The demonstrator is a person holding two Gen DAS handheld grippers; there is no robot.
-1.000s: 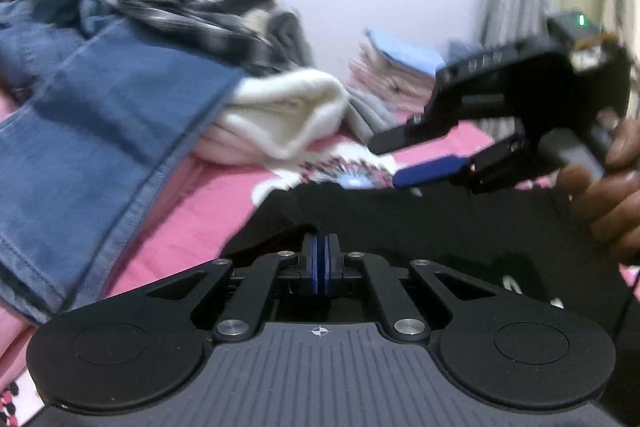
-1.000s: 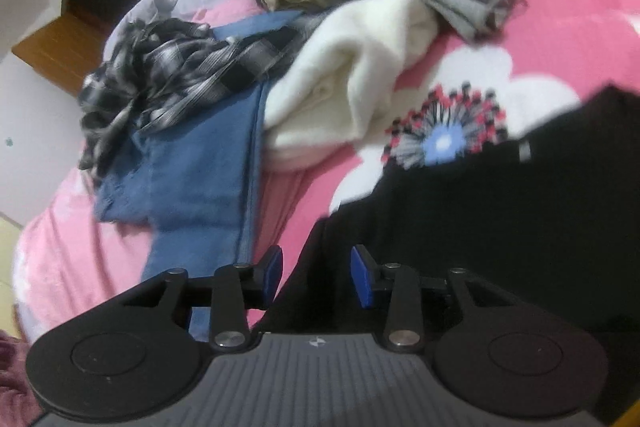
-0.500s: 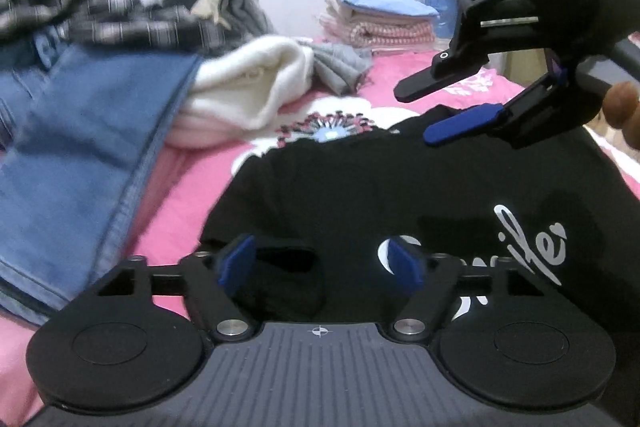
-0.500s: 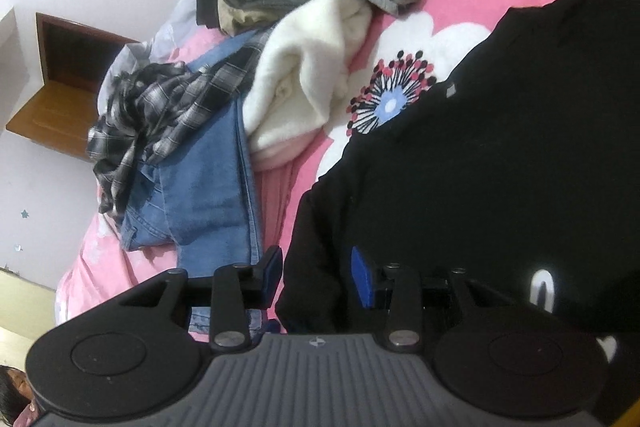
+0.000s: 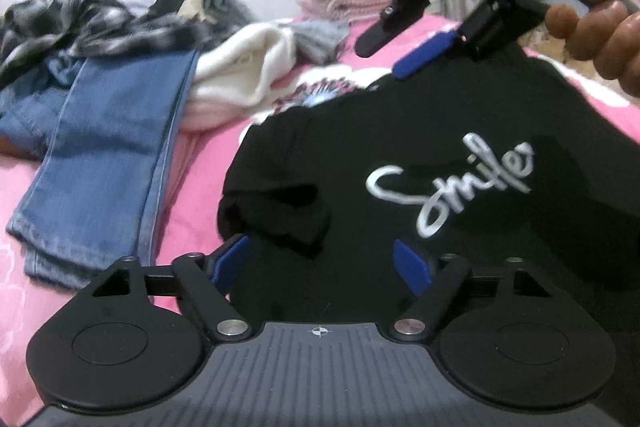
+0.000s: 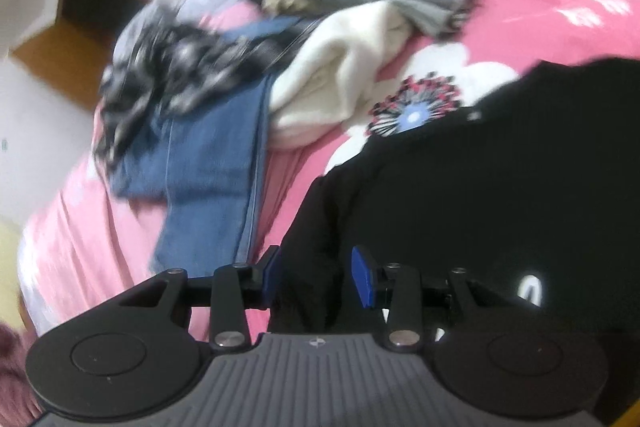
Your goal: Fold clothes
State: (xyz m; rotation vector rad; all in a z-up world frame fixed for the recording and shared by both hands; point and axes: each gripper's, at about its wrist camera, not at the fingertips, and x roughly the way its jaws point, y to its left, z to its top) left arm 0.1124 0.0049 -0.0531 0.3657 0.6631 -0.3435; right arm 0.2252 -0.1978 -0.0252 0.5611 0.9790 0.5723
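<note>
Black cotton, the T-shirt (image 5: 420, 131) lies spread print-up on the pink bed (image 5: 192, 187), presumably laid flat so it can be folded. The left gripper (image 5: 322, 263) hovers over its near sleeve, fingers spread and empty; the right gripper (image 6: 318, 277), fingers also parted with nothing between them, hangs above the shirt's edge. Unfolded jeans (image 5: 108, 155) wait beside.

Two close wrist views, shared black shirt (image 5: 400, 131)
</note>
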